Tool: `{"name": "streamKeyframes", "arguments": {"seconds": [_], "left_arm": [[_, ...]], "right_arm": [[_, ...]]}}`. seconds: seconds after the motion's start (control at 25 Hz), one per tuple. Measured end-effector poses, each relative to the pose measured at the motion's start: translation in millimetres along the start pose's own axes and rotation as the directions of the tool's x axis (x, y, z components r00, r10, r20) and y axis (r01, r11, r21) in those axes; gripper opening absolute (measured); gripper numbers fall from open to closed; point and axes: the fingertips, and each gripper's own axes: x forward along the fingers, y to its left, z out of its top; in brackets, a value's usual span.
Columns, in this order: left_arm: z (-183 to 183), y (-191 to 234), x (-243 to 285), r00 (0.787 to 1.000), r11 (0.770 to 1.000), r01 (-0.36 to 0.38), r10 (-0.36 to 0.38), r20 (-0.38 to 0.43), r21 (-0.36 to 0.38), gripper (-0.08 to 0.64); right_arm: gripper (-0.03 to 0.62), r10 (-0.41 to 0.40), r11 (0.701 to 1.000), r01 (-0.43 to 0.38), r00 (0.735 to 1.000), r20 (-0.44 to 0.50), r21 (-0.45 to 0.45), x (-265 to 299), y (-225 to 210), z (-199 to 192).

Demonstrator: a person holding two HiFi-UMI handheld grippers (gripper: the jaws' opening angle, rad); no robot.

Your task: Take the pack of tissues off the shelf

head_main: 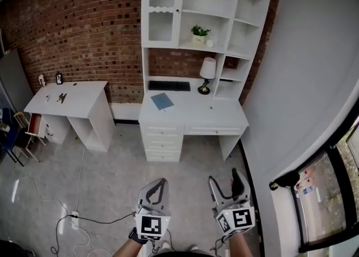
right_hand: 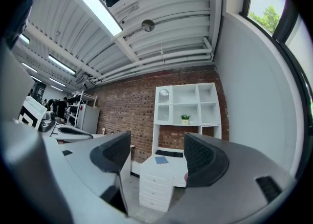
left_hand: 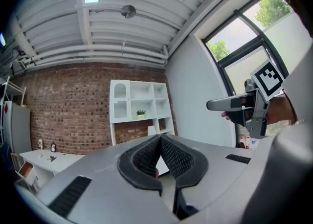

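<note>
Fingers (left_hand: 175,157) of the left gripper (left_hand: 159,137) pressed together at the tips, black ribbed pads meeting, nothing between them. Fingers (right_hand: 203,159) of the right gripper (right_hand: 156,152) spread wide, gap empty, only distant furniture seen through it. Both grippers side by side, low and close to the body, over the pale grey tiled floor (head_main: 112,177), well apart from the furniture ahead. White power strip with black cable (head_main: 74,216) lies on the floor to the left. Ahead, against the red brick wall (head_main: 84,20), stands a white desk with drawers (head_main: 168,138). Its tabletop carries a flat blue notebook (head_main: 162,101), a black keyboard (head_main: 169,86) and a white-shaded table lamp (head_main: 207,70). Above the tabletop rises the white shelf unit (head_main: 247,3), open compartments plus one arched glass door at upper left. Small green potted plant (head_main: 199,31) stands on the middle shelf. Small pale object (head_main: 209,42) sits just right of it on the same shelf, too small to tell whether it is the pack of tissues. Second white desk (head_main: 67,97) stands further left along the wall, with a few small dark items on top.
</note>
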Motion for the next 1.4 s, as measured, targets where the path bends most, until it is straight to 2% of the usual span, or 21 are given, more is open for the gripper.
{"name": "streamKeyframes", "arguments": {"seconds": [0.16,0.32,0.44,0.8,1.12,1.4], "left_arm": [[-8,7,-10,0.999,0.999,0.037,-0.037,0.013,-0.002,0.018],[-13,9,-17,0.997,0.997,0.076,-0.076,0.026,0.003,0.018],[-13,22,-22,0.997,0.998,0.058,-0.057,0.047,-0.023,0.018],[-31,36,-16,0.999,0.999,0.039,-0.040,-0.022,-0.017,0.018],[-35,39,28,0.998,0.999,0.046,-0.046,-0.030,-0.002,0.018],[-32,46,115,0.999,0.999,0.036,-0.035,-0.035,0.019,0.018]], "right_arm": [[0.299,-0.018,0.999,0.017,1.000,-0.013,-0.037,-5,22,-2],[0.299,-0.067,0.997,0.066,0.998,-0.017,-0.035,-12,17,1],[0.299,-0.093,0.995,0.092,0.995,-0.021,-0.026,-14,21,-2],[0.299,-0.125,0.992,0.124,0.991,-0.045,-0.031,-8,16,-13],[0.299,-0.115,0.993,0.116,0.992,-0.044,0.016,29,-8,-33],[0.299,-0.098,0.995,0.098,0.995,-0.024,0.032,93,-60,-43]]}}
